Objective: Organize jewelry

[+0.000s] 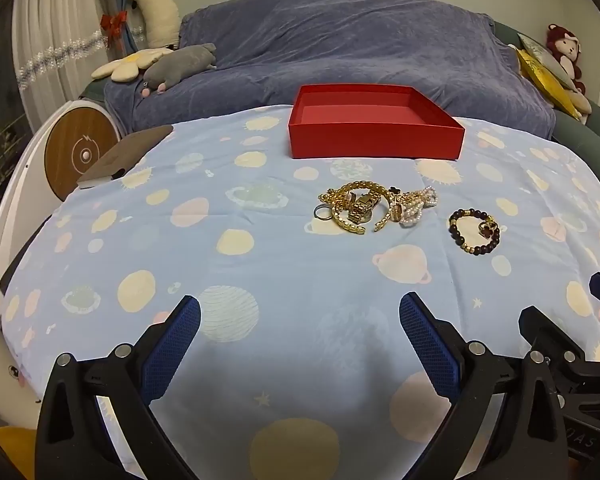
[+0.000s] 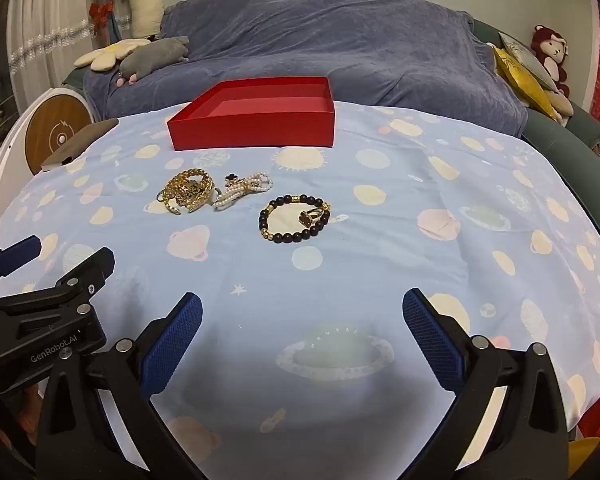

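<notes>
An empty red box (image 1: 376, 136) (image 2: 252, 130) stands at the far side of a table under a blue planet-print cloth (image 1: 220, 240) (image 2: 420, 240). In front of it lies a tangle of gold chains (image 1: 356, 206) (image 2: 186, 192) with a pearl piece (image 1: 416, 206) (image 2: 244, 190) beside it. A dark beaded bracelet (image 1: 474, 232) (image 2: 294, 220) with a gold ring on it lies to the right. My left gripper (image 1: 300, 316) and right gripper (image 2: 302, 312) hover open over the near cloth, well short of the jewelry, nothing between their fingers.
A brown flat object (image 1: 128, 156) (image 2: 80, 144) lies at the cloth's far left corner. Behind the table is a sofa under a purple blanket (image 1: 340, 48) with plush toys (image 1: 172, 64). Each gripper shows at the edge of the other's view.
</notes>
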`<act>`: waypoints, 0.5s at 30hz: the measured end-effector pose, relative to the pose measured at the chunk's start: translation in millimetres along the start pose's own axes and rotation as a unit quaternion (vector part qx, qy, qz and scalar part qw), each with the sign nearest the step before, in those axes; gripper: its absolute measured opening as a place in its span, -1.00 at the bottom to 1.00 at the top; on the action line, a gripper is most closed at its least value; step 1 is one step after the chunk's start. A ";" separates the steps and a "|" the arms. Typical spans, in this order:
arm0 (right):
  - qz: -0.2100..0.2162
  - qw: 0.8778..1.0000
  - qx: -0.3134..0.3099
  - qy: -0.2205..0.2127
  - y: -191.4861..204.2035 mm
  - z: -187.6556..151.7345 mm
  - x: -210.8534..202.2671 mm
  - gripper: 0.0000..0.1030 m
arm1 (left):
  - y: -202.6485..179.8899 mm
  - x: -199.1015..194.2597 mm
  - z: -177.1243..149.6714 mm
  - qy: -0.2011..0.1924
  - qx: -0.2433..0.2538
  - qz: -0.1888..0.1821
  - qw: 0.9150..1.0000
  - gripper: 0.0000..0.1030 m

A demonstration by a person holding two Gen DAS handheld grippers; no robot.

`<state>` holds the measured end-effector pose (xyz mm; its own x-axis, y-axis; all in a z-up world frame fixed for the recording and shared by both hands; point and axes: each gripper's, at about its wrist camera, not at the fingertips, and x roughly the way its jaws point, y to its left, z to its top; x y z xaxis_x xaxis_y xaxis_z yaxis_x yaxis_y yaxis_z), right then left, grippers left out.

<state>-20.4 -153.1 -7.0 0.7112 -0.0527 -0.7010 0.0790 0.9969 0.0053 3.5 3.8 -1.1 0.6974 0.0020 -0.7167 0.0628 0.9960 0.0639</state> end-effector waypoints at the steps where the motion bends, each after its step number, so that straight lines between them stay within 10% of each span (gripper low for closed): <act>1: 0.001 1.000 0.001 0.001 -0.3 -0.3 0.7 0.90 | 2.2 1.5 1.3 0.003 -0.006 -0.001 1.000 0.89; 15: 0.008 1.000 0.010 -0.007 -1.0 -0.6 0.3 0.90 | 0.3 -1.6 -3.3 -0.019 0.000 0.016 1.000 0.89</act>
<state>-20.8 -154.1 -7.6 0.7223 -0.0380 -0.6905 0.0817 0.9962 0.0307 0.1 4.4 -2.2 0.7250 0.0310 -0.6880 0.0403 0.9954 0.0873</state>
